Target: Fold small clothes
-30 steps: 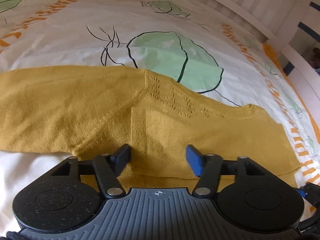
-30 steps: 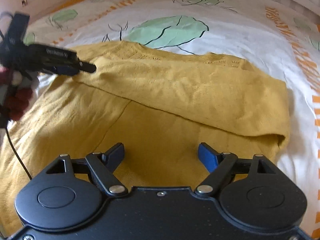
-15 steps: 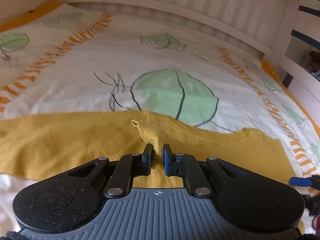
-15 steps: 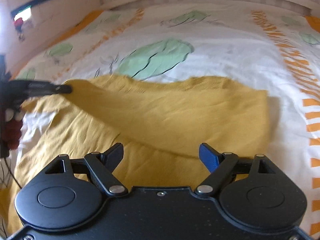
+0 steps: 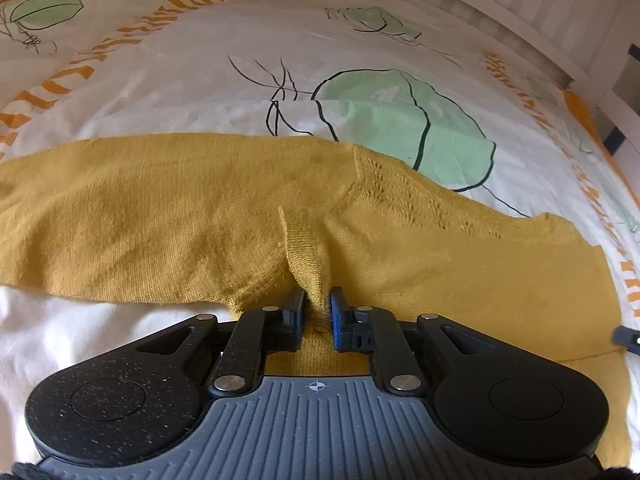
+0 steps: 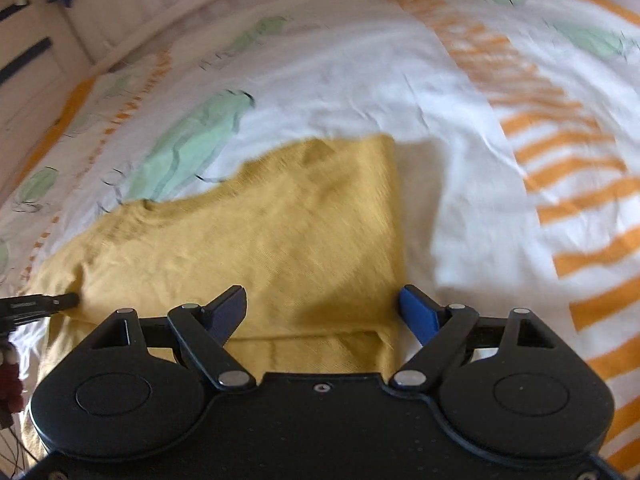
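A mustard-yellow knitted sweater (image 5: 160, 208) lies flat on the bed, one sleeve stretched out to the left. My left gripper (image 5: 316, 300) pinches a raised ridge of its fabric near the underarm; the pads press on the knit, though the jaws are opening slightly. In the right wrist view the sweater (image 6: 280, 240) shows a folded body with a straight right edge. My right gripper (image 6: 324, 304) hovers open over that lower right part, nothing between its fingers. The left gripper (image 6: 44, 304) shows at the far left of that view, at the fabric's edge.
The bedsheet (image 5: 180, 92) is white with green leaf prints and orange stripes, and spreads out beyond the sweater (image 6: 460, 160). A white slatted bed rail (image 5: 520, 0) borders the far side. The right gripper's tip (image 5: 628, 336) pokes in at the right edge.
The left jaws went from open to pinching a fold of the sweater, lifted it, then came back down. The right gripper swung right and rolled, now over the sweater's right edge.
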Available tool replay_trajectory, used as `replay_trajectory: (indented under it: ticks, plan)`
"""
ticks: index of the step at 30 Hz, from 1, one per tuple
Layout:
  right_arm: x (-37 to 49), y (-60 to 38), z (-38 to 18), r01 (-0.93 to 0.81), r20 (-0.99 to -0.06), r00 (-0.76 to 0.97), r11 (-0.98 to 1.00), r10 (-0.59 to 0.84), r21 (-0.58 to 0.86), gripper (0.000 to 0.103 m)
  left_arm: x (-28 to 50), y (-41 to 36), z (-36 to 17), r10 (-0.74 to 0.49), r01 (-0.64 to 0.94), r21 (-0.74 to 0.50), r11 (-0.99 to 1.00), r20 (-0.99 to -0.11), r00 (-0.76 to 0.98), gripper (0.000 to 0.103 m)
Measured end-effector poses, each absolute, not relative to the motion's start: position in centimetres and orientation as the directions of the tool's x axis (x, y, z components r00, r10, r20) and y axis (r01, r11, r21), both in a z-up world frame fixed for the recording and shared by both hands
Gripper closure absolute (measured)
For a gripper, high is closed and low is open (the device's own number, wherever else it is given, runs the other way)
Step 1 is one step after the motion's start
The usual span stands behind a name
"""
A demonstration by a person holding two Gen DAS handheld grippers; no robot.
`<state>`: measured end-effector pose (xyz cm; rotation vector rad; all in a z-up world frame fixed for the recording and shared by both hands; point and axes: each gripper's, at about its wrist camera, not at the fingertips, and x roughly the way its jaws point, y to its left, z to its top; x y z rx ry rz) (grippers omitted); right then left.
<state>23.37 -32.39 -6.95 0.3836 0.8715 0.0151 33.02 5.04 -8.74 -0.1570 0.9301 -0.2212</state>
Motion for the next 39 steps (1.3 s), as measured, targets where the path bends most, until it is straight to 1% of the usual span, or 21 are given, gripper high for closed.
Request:
replay_trajectory:
  ticks: [4, 7, 10, 13, 16, 18, 19, 21, 23, 27, 29, 30, 32, 34, 36, 39]
  plan:
    - [23.2, -32.1, -7.1, 0.137, -0.756, 0.638, 0.944, 0.147, 0.299, 0.018, 32.4, 5.0, -8.2, -0.253, 0.126, -0.222, 0.967, -0.764, 0.593, 0.086]
    - [23.1, -31.8, -7.0, 0.127, -0.754, 0.643, 0.952, 0.133, 0.277, 0.017, 32.0, 4.7, -7.4, -0.227, 0.149, -0.172, 0.974, -0.741, 0.631, 0.083]
    - [23.0, -31.7, -6.8, 0.123, -0.743, 0.657, 0.953, 0.131, 0.277, 0.017, 31.9, 4.8, -7.0, -0.189, 0.135, -0.133, 0.982, -0.712, 0.676, 0.083]
    - [22.9, -31.7, -6.5, 0.131, -0.731, 0.672, 0.952, 0.121, 0.278, 0.017, 32.2, 5.5, -6.9, -0.167, 0.095, -0.141, 0.985, -0.707, 0.688, 0.082]
    - [22.9, -31.7, -6.3, 0.135, -0.724, 0.679, 0.95, 0.117, 0.28, 0.017, 32.5, 6.2, -7.0, -0.109, 0.032, -0.12, 0.992, -0.722, 0.683, 0.082]
    - [22.9, -31.7, -6.1, 0.135, -0.717, 0.687, 0.948, 0.12, 0.288, 0.017, 32.6, 7.2, -6.8, -0.094, -0.009, -0.139, 0.99, -0.713, 0.695, 0.082]
    - [22.9, -31.6, -5.9, 0.129, -0.709, 0.693, 0.947, 0.127, 0.296, 0.017, 32.6, 8.0, -6.5, -0.091, -0.03, -0.158, 0.987, -0.704, 0.705, 0.08]
    - [22.7, -31.5, -5.5, 0.112, -0.686, 0.714, 0.944, 0.141, 0.311, 0.016, 32.7, 9.5, -6.0, -0.091, -0.063, -0.197, 0.978, -0.683, 0.724, 0.072]
    - [22.6, -31.1, -5.0, 0.083, -0.66, 0.734, 0.942, 0.162, 0.324, 0.012, 32.9, 11.3, -5.3, -0.086, -0.104, -0.24, 0.965, -0.666, 0.741, 0.058]
    - [22.6, -29.8, -4.5, 0.004, -0.618, 0.752, 0.936, 0.228, 0.351, 0.011, 33.0, 15.4, -4.4, -0.049, -0.201, -0.297, 0.934, -0.662, 0.748, 0.056]
    - [22.6, -29.0, -4.4, -0.035, -0.602, 0.753, 0.93, 0.265, 0.366, 0.008, 32.6, 17.3, -3.6, 0.003, -0.258, -0.291, 0.921, -0.658, 0.753, 0.049]
    - [22.6, -28.7, -4.4, -0.05, -0.595, 0.752, 0.925, 0.283, 0.377, 0.006, 32.2, 18.3, -3.3, 0.036, -0.29, -0.284, 0.914, -0.655, 0.755, 0.048]
    - [22.6, -28.1, -4.5, -0.076, -0.583, 0.745, 0.909, 0.325, 0.41, 0.006, 31.3, 20.2, -2.8, 0.092, -0.349, -0.278, 0.895, -0.65, 0.755, 0.046]
    - [22.6, -27.7, -4.7, -0.085, -0.573, 0.734, 0.886, 0.365, 0.456, 0.005, 30.4, 22.4, -2.6, 0.137, -0.415, -0.287, 0.863, -0.659, 0.74, 0.045]
    - [22.7, -27.3, -4.8, -0.076, -0.576, 0.715, 0.862, 0.398, 0.501, 0.003, 29.8, 24.6, -2.4, 0.144, -0.466, -0.317, 0.826, -0.68, 0.719, 0.045]
    - [22.6, -26.3, -4.8, -0.047, -0.591, 0.697, 0.848, 0.406, 0.528, 0.003, 28.8, 28.0, -2.1, 0.147, -0.528, -0.372, 0.763, -0.697, 0.702, 0.045]
